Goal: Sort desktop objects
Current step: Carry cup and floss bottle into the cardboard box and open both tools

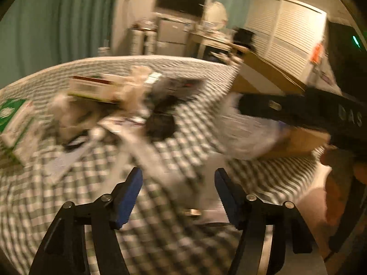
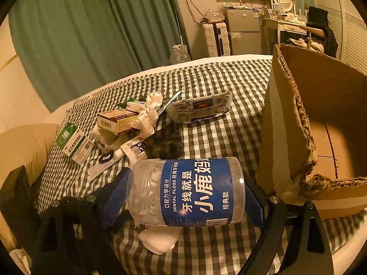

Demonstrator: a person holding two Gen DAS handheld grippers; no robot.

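Note:
My right gripper (image 2: 185,192) is shut on a clear dental floss jar (image 2: 185,190) with a blue label, held on its side above the checked cloth, just left of an open cardboard box (image 2: 321,123). My left gripper (image 1: 179,194) is open and empty above the checked cloth (image 1: 160,240); its view is motion-blurred. A pile of items lies further back: a green-white medicine box (image 2: 74,142), a brown-white carton (image 2: 117,121), a white scrunchie (image 2: 149,110), a grey wipes pack (image 2: 199,108). The right gripper body (image 1: 298,112) shows at the right of the left wrist view, in front of the box (image 1: 263,73).
A white crumpled tissue (image 2: 158,238) lies under the jar. A black hair tie (image 2: 106,157) and flat white packets (image 2: 133,146) lie by the pile. A beige pillow (image 2: 25,146) is at the left. Green curtains, a fridge and a dresser stand beyond the bed.

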